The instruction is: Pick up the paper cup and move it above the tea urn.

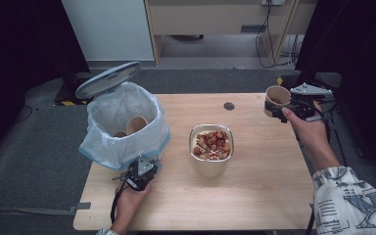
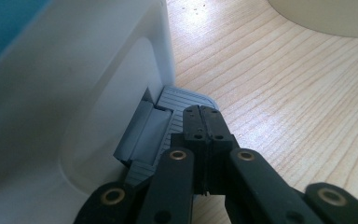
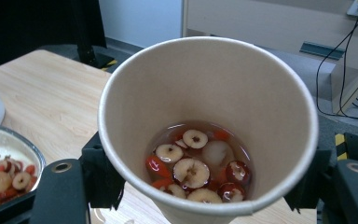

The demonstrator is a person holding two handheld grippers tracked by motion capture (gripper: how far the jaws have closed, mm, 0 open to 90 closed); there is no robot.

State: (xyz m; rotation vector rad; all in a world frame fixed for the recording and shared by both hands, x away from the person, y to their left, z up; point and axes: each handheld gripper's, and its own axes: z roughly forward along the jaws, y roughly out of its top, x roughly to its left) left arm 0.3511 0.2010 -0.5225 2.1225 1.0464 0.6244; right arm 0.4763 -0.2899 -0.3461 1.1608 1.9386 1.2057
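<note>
A paper cup (image 3: 205, 93) with liquid, sliced dates and red berries in it is held above the table's far right edge; my right gripper (image 1: 280, 109) is shut on it, a black finger (image 3: 95, 175) on each side. A cream bowl (image 1: 210, 166) full of the same fruit pieces stands mid-table. At the left stands a white pedal bin (image 1: 127, 127) with a plastic liner, its lid (image 1: 108, 78) raised. My left gripper (image 2: 203, 114) is shut, and its tips rest on the bin's grey pedal (image 2: 177, 100).
Two used paper cups (image 1: 136, 125) lie inside the bin. A small dark round hole (image 1: 229, 105) marks the table's far middle. The bowl (image 3: 4, 172) is at the lower left of the right gripper view. Cables and furniture stand on the floor beyond the table.
</note>
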